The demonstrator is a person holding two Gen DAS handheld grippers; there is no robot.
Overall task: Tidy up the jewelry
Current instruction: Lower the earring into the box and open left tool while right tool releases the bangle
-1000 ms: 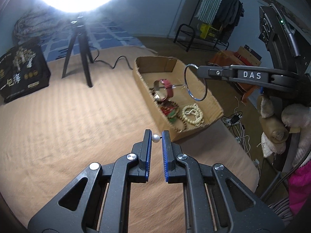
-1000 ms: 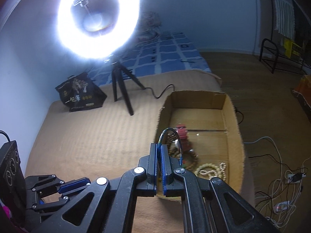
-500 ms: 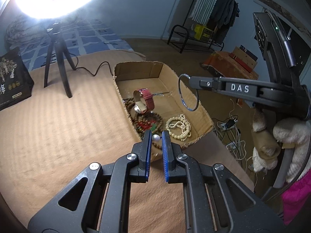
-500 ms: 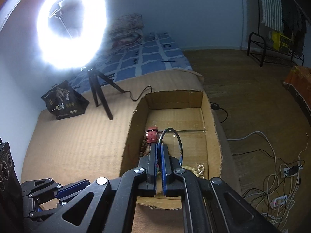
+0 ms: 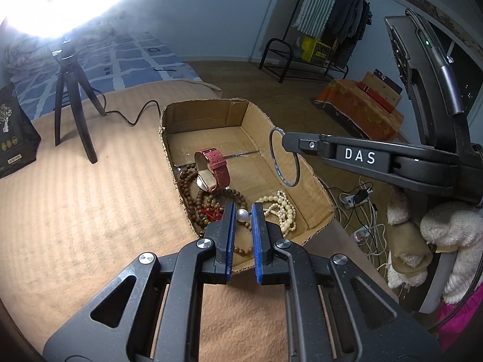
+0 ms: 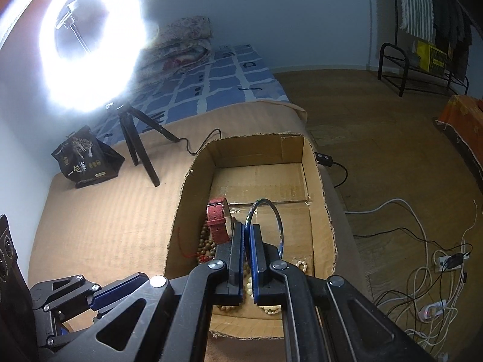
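Observation:
An open cardboard box (image 5: 211, 111) (image 6: 193, 187) lies on the tan bed cover. It holds a red watch (image 5: 212, 166) (image 6: 218, 220), brown bead strands (image 5: 193, 193) and a cream bead necklace (image 5: 280, 208). My left gripper (image 5: 241, 215) is shut on a small white pearl (image 5: 241, 214), just above the box's near end. My right gripper (image 6: 248, 232) is shut on a thin silver bangle (image 6: 273, 220) (image 5: 283, 160), held upright over the box's right side.
A ring light on a black tripod (image 5: 72, 102) (image 6: 135, 147) stands on the bed to the left, its cable trailing to the box. A black bag (image 6: 84, 157) sits at the far left. Cables and a power strip (image 6: 437, 271) lie on the floor right of the bed.
Both grippers have moved closer to the box. The left now holds the pearl over the box's near end; the right holds the bangle lower over the box's inside.

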